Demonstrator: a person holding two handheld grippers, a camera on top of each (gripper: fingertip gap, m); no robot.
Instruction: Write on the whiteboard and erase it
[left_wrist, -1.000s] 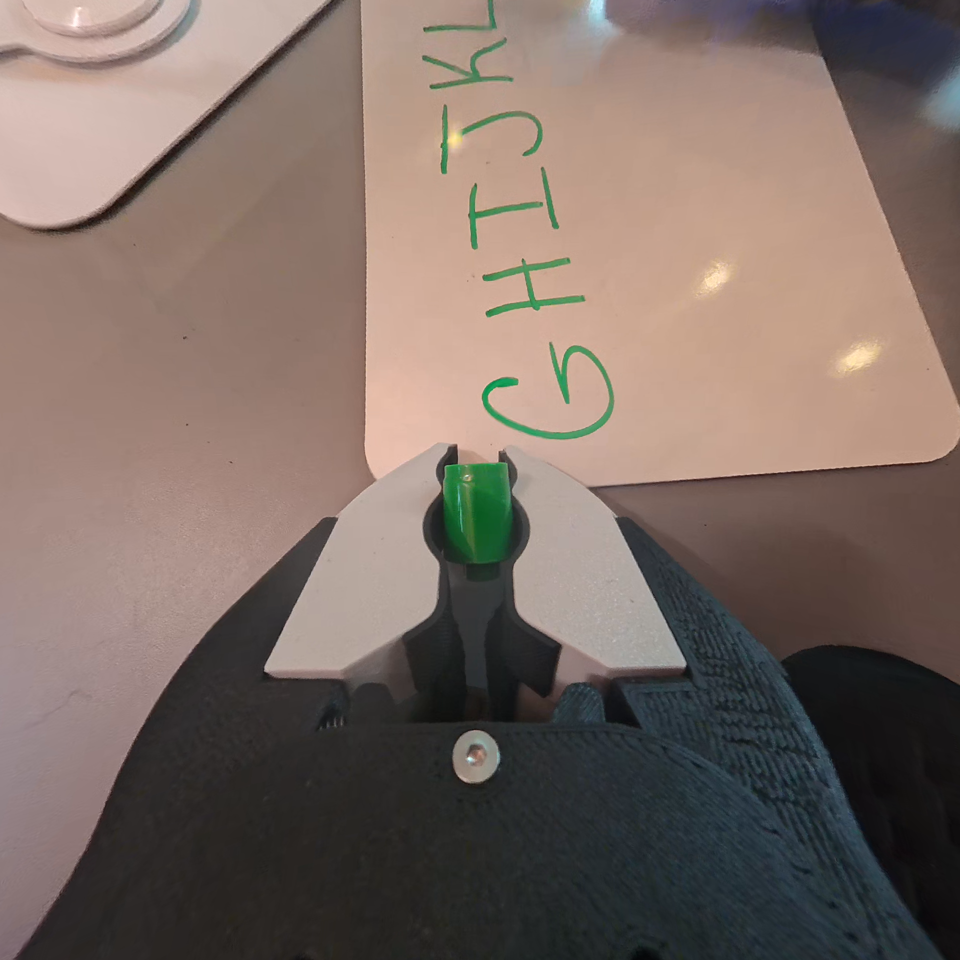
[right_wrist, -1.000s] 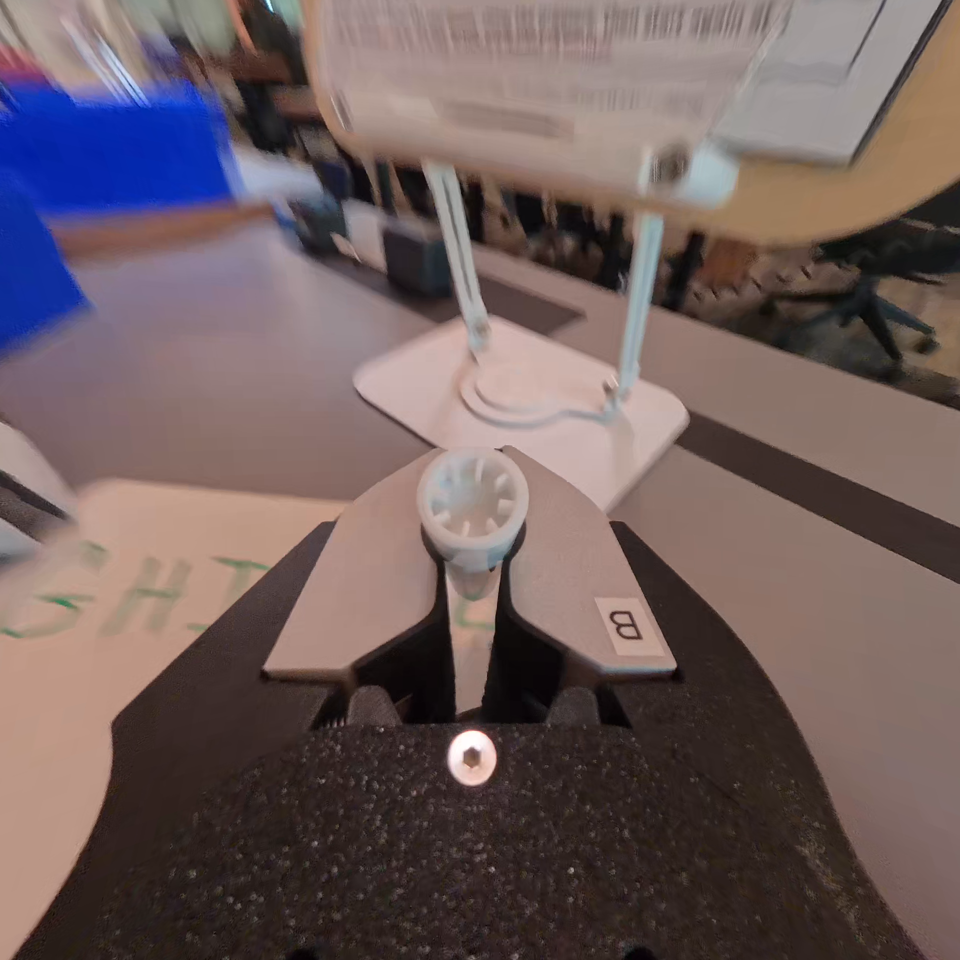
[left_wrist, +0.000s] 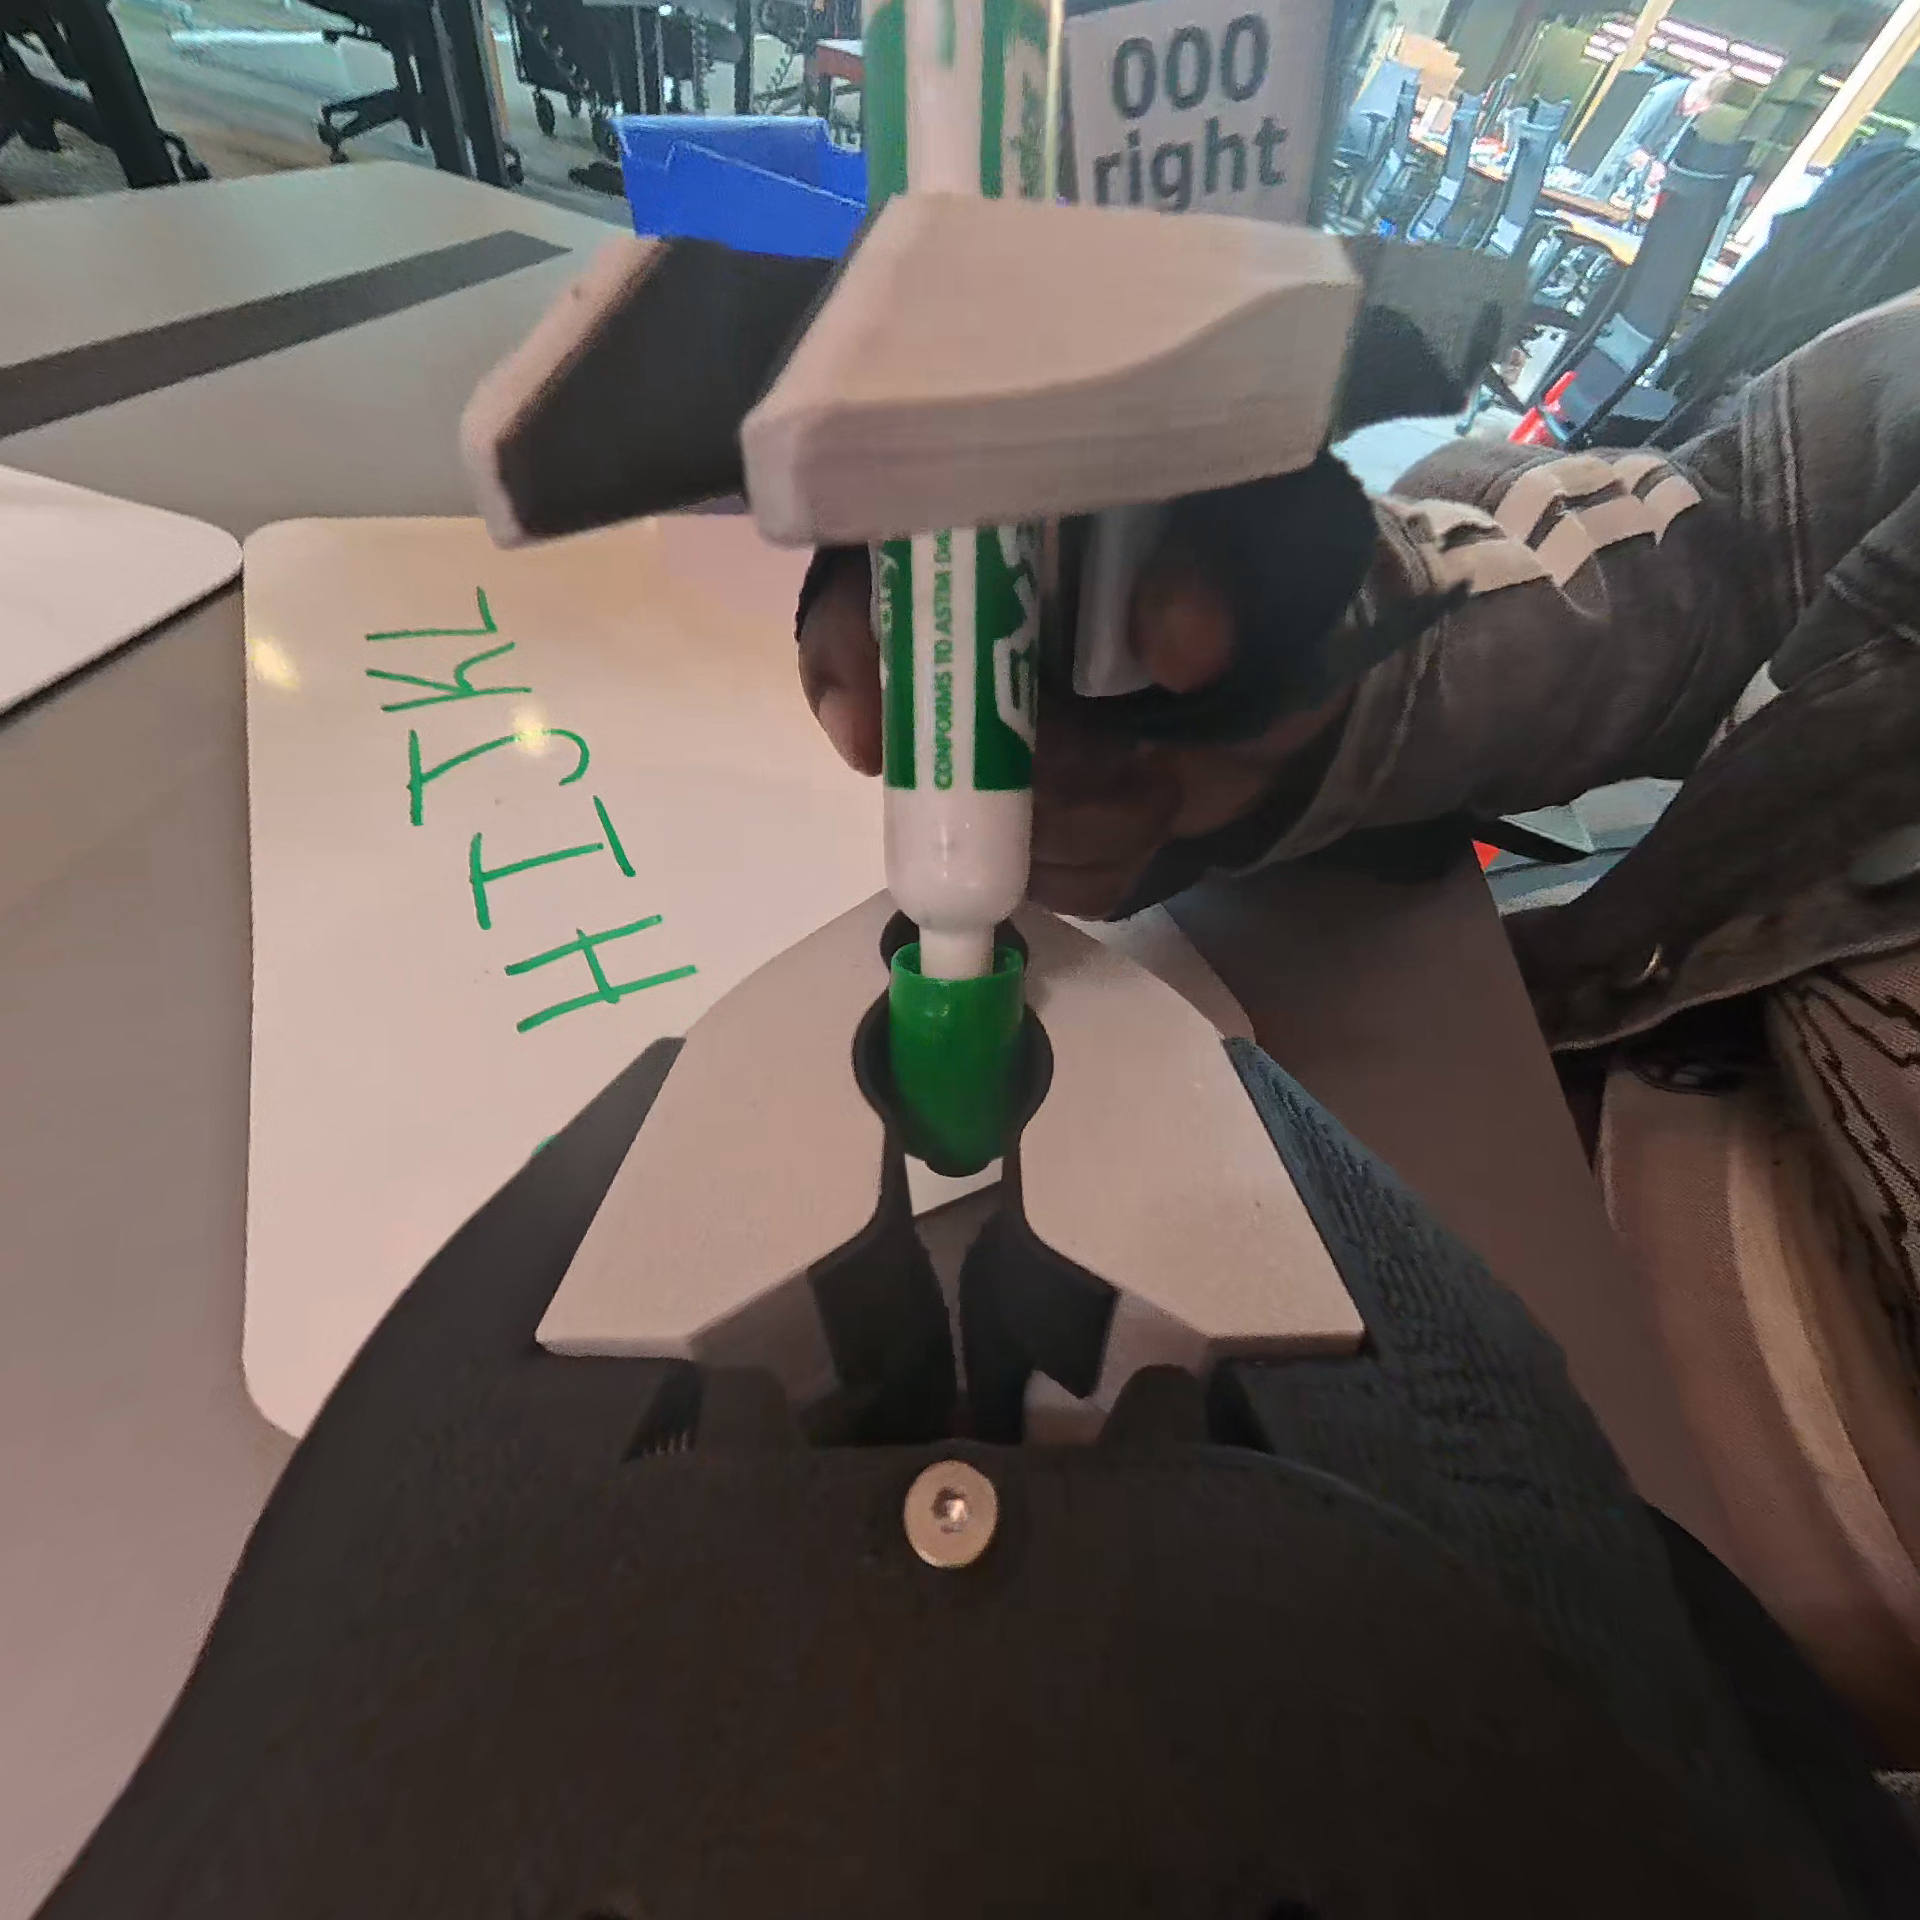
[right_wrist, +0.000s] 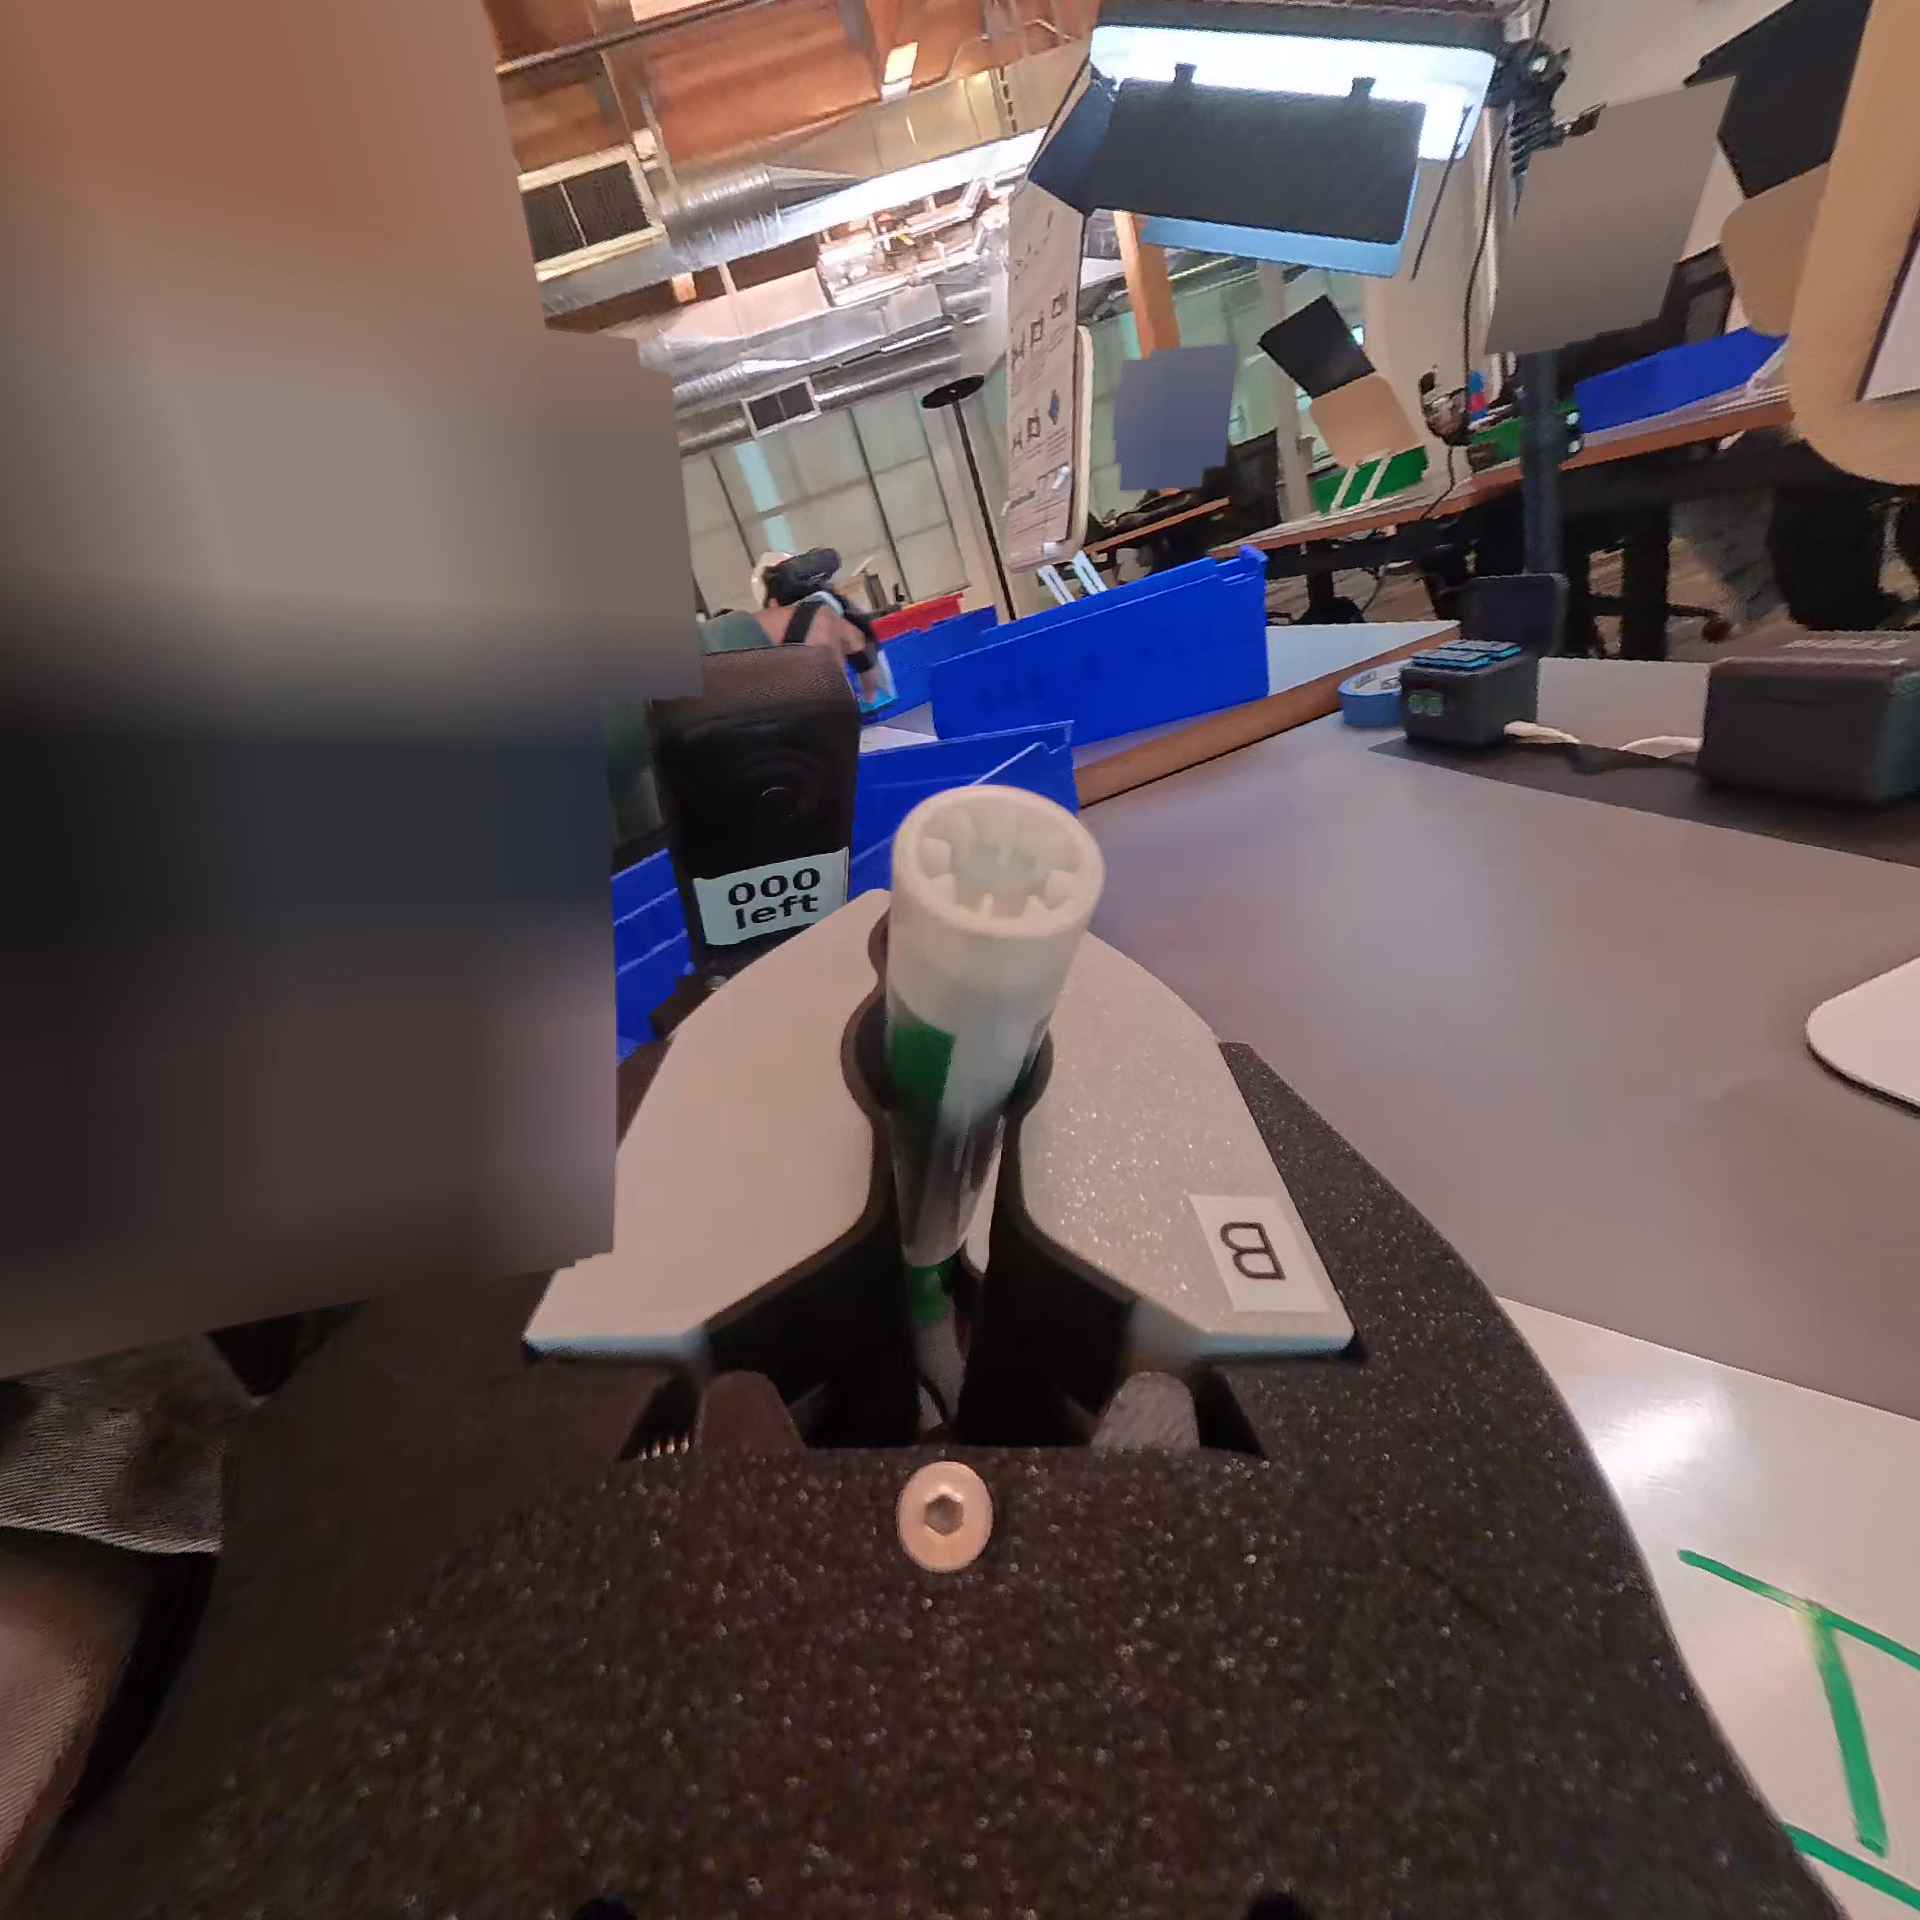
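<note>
Capping comes now: right tool (left_wrist: 904, 343) grips the green marker (left_wrist: 956, 717), tip entering the cap (left_wrist: 951, 1060) clamped in the left tool (left_wrist: 951, 1049) above the whiteboard (left_wrist: 343, 1091). Next, press straight down, then fetch an eraser.

Left wrist view: close over whiteboard (left_wrist: 343, 935), facing marker (left_wrist: 956, 675). Right wrist view: level across table (right_wrist: 1455, 987). Both share marker, whiteboard.

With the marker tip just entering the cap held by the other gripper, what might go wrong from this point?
1. The marker meets the green cap at a slight tilt; pushing harder could jam it or lever the cap out of the left gripper.
2. The right gripper holds the marker by its barrel, so it may slip instead of seating.
3. A sleeve hangs near the whiteboard and might smear the green writing.
</note>
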